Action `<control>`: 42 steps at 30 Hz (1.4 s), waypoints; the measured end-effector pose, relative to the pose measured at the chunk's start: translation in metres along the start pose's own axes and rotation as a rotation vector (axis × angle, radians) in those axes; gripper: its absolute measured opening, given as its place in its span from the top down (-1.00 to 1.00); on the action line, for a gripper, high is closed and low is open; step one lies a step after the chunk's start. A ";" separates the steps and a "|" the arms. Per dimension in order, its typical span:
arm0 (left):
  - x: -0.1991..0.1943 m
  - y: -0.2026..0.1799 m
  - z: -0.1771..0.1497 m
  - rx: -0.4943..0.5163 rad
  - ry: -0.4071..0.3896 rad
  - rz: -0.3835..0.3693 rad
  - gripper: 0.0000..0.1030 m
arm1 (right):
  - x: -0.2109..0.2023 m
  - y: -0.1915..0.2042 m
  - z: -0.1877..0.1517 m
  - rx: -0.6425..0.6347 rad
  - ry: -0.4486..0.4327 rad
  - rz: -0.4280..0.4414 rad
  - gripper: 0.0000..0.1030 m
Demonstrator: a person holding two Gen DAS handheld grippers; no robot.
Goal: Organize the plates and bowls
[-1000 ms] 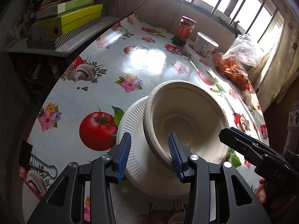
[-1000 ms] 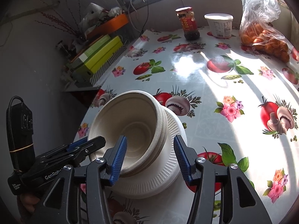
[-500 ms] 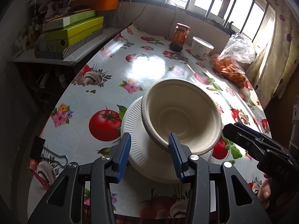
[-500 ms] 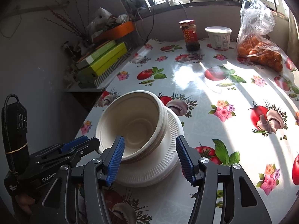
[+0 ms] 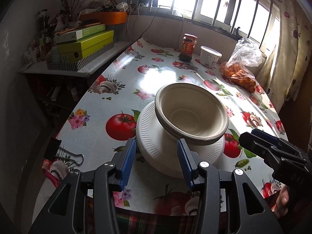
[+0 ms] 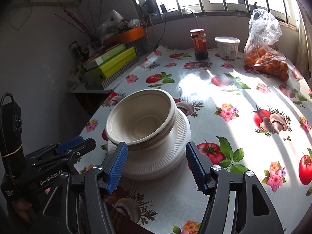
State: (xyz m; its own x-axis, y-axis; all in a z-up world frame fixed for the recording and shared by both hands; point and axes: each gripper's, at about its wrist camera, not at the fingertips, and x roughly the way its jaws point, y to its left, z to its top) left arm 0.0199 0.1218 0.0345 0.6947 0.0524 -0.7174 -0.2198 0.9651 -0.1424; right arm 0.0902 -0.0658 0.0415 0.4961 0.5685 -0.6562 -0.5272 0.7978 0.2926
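A stack of beige paper bowls sits on a stack of white ribbed paper plates near the table's front edge. The bowls and plates also show in the right wrist view. My left gripper is open and empty, just short of the plates' near rim. My right gripper is open and empty, also just in front of the stack. Each gripper shows in the other's view, the right one at the right and the left one at the left.
At the table's far end stand a red-labelled jar, a white tub and a plastic bag of oranges. A side shelf holds green boxes. A binder clip grips the tablecloth's front left edge.
Both grippers have drawn back from the stack toward the table's front edge. The left gripper's right finger no longer reaches inside the bowl. The stack has stayed put.
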 end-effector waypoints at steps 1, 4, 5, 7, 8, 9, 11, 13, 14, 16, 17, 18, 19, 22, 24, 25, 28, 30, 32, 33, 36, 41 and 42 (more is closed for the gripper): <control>0.000 0.000 -0.002 0.003 0.002 0.001 0.12 | -0.002 0.001 -0.002 -0.004 -0.004 0.000 -0.22; -0.001 -0.001 -0.007 0.010 0.004 0.004 0.12 | -0.005 0.000 -0.007 -0.007 -0.010 -0.005 -0.22; -0.002 -0.001 -0.009 0.012 0.001 0.002 0.12 | -0.005 0.000 -0.009 -0.010 -0.011 -0.009 -0.22; -0.003 -0.001 -0.016 0.025 -0.011 0.001 0.12 | -0.006 -0.001 -0.013 -0.022 -0.016 -0.024 -0.22; -0.002 -0.002 -0.019 0.034 -0.014 0.008 0.12 | -0.007 -0.002 -0.018 -0.030 -0.017 -0.034 -0.22; 0.000 -0.002 -0.024 0.042 -0.008 0.010 0.11 | -0.007 -0.003 -0.021 -0.034 -0.017 -0.040 -0.23; 0.005 -0.001 -0.032 0.046 0.014 -0.008 0.11 | -0.006 -0.007 -0.028 -0.036 -0.016 -0.035 -0.26; 0.009 0.000 -0.041 0.050 0.036 -0.011 0.11 | -0.006 -0.010 -0.037 -0.043 -0.013 -0.043 -0.34; 0.010 0.000 -0.045 0.055 0.040 -0.011 0.11 | -0.005 -0.011 -0.041 -0.051 -0.010 -0.053 -0.35; 0.012 0.002 -0.052 0.058 0.047 -0.005 0.11 | -0.002 -0.011 -0.047 -0.068 0.000 -0.064 -0.35; 0.013 0.003 -0.055 0.052 0.054 -0.001 0.11 | 0.001 -0.011 -0.050 -0.074 0.010 -0.075 -0.35; 0.015 0.004 -0.057 0.046 0.061 0.000 0.11 | 0.002 -0.012 -0.053 -0.077 0.020 -0.082 -0.35; 0.016 0.005 -0.059 0.040 0.065 0.002 0.11 | 0.005 -0.013 -0.056 -0.081 0.030 -0.086 -0.35; 0.017 0.004 -0.063 0.043 0.063 0.016 0.11 | 0.009 -0.015 -0.061 -0.077 0.046 -0.090 -0.35; 0.017 0.003 -0.065 0.052 0.061 0.033 0.11 | 0.010 -0.016 -0.063 -0.077 0.052 -0.097 -0.35; 0.017 0.002 -0.066 0.058 0.058 0.040 0.11 | 0.011 -0.017 -0.065 -0.078 0.056 -0.101 -0.35; 0.019 0.000 -0.069 0.063 0.062 0.037 0.11 | 0.015 -0.016 -0.069 -0.094 0.071 -0.112 -0.35; 0.021 -0.002 -0.072 0.075 0.063 0.048 0.11 | 0.016 -0.014 -0.074 -0.113 0.073 -0.123 -0.35; 0.023 -0.003 -0.075 0.079 0.071 0.050 0.11 | 0.017 -0.013 -0.078 -0.124 0.081 -0.130 -0.35; 0.024 -0.003 -0.076 0.077 0.079 0.044 0.11 | 0.018 -0.013 -0.079 -0.124 0.085 -0.130 -0.35; 0.026 -0.005 -0.078 0.087 0.074 0.051 0.11 | 0.021 -0.015 -0.083 -0.113 0.101 -0.135 -0.35; 0.027 -0.007 -0.079 0.097 0.081 0.058 0.11 | 0.021 -0.015 -0.086 -0.112 0.098 -0.141 -0.42; 0.028 -0.008 -0.079 0.100 0.081 0.063 0.11 | 0.021 -0.015 -0.086 -0.114 0.098 -0.145 -0.43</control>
State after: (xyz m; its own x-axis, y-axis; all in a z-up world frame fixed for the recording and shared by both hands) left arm -0.0130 0.0950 -0.0382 0.6230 0.0970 -0.7762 -0.1893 0.9815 -0.0292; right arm 0.0495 -0.0829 -0.0361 0.5056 0.4229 -0.7520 -0.5328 0.8386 0.1134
